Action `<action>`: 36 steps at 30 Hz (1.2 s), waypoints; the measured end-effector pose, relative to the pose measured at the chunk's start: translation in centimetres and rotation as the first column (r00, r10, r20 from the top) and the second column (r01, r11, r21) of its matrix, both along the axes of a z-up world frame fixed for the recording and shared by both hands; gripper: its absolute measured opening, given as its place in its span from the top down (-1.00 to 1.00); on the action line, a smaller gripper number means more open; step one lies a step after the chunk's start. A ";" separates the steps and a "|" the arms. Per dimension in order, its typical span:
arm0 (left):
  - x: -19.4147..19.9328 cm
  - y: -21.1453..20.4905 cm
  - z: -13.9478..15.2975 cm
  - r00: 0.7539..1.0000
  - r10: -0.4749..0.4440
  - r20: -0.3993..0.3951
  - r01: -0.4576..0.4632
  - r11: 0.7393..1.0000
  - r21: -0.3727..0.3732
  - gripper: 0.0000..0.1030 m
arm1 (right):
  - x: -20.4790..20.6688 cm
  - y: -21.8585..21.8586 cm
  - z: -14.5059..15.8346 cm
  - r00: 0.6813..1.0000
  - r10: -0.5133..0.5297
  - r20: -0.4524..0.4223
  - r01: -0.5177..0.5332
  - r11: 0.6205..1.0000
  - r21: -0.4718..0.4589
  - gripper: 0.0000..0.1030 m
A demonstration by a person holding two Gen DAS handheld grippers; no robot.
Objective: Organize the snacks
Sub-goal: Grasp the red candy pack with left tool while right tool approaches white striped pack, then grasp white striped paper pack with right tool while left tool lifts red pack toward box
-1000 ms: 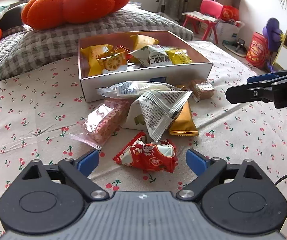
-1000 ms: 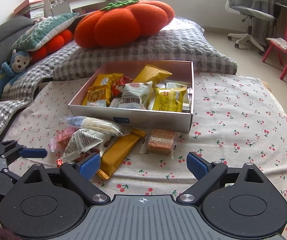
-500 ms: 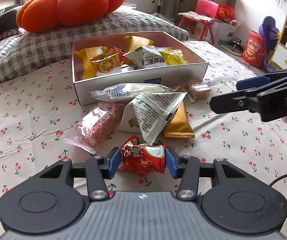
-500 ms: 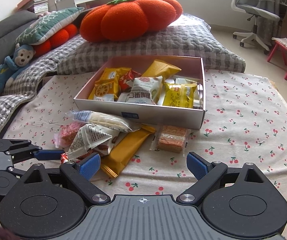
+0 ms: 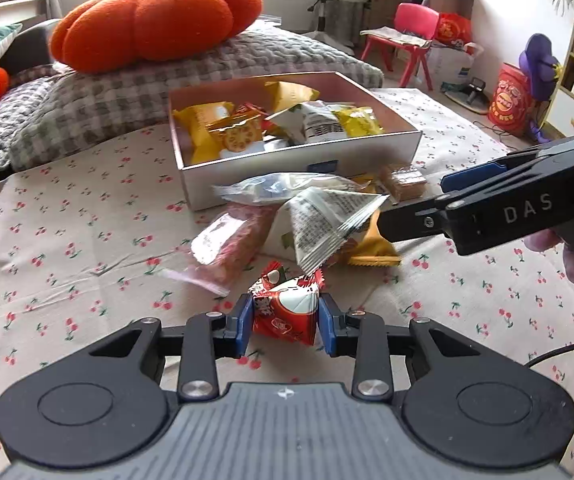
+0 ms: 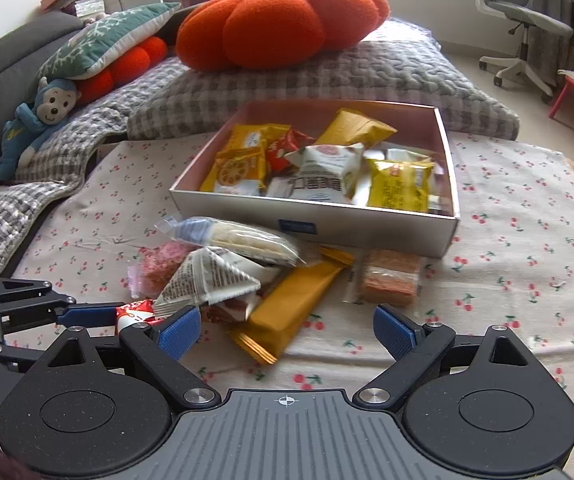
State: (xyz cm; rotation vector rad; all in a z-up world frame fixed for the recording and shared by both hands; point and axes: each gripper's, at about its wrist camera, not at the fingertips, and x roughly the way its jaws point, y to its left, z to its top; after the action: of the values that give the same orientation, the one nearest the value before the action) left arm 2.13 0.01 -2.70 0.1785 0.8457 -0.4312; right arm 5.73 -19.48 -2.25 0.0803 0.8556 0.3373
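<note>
My left gripper (image 5: 285,326) is shut on a red snack packet (image 5: 285,312) and holds it just above the cherry-print cloth; the packet also shows in the right wrist view (image 6: 135,312). Ahead lies a pile of loose snacks: a triangular white packet (image 5: 327,220), a pink bar (image 5: 231,240), a yellow-orange bar (image 6: 291,304), a clear long packet (image 6: 239,238) and a brown cake (image 6: 391,278). Behind stands a white box (image 5: 303,170) holding several snacks. My right gripper (image 6: 287,330) is open and empty, close to the yellow-orange bar; it enters the left wrist view from the right (image 5: 411,204).
A big orange pumpkin cushion (image 6: 283,24) lies on a grey checked pillow (image 6: 327,80) behind the box. A blue monkey toy (image 6: 31,128) and cushions sit far left. A red child's chair (image 5: 403,36) and an office chair (image 6: 527,20) stand on the floor beyond.
My left gripper closed on the red packet and lifted it a little. My right gripper moved in toward the snack pile, still open.
</note>
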 end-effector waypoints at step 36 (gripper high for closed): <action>0.2 2.9 0.8 0.999 0.048 -0.002 -0.048 0.999 -0.016 0.40 | 2.3 3.9 -1.2 0.989 0.001 -0.145 0.012 0.995 0.094 -0.01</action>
State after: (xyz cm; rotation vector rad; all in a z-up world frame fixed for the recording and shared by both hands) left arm 2.35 2.88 -1.91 0.1425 0.8461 -0.3932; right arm 7.99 -15.62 -3.50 0.1977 0.9830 0.3703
